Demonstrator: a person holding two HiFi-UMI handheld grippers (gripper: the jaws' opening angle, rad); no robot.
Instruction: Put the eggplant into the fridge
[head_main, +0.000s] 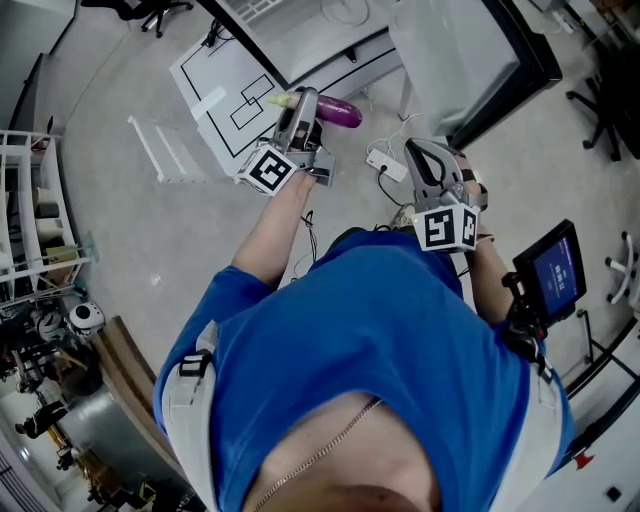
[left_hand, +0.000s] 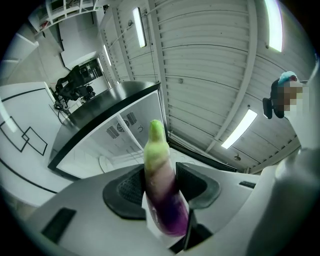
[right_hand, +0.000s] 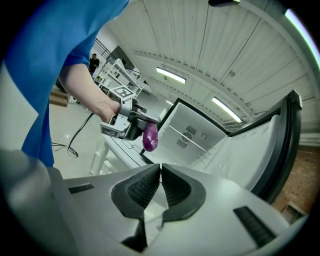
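A purple eggplant (head_main: 338, 111) with a pale green tip is clamped crosswise in my left gripper (head_main: 303, 102), which is shut on it. In the left gripper view the eggplant (left_hand: 156, 150) stands up between the two black pads, green end toward the white fridge (left_hand: 131, 125). My right gripper (head_main: 428, 152) is lower and to the right, shut and empty. In the right gripper view its pads (right_hand: 150, 186) meet, and beyond them are the left gripper (right_hand: 125, 122), the eggplant (right_hand: 150, 138) and the open fridge (right_hand: 192, 135) with its door (right_hand: 280, 145) swung right.
The fridge door (head_main: 510, 50) stands open at the top right. A white board with black lines (head_main: 230, 95) lies beside the fridge. A power strip and cables (head_main: 385, 165) lie on the floor. A screen on a stand (head_main: 555, 270) is at right, shelving (head_main: 30, 200) at left.
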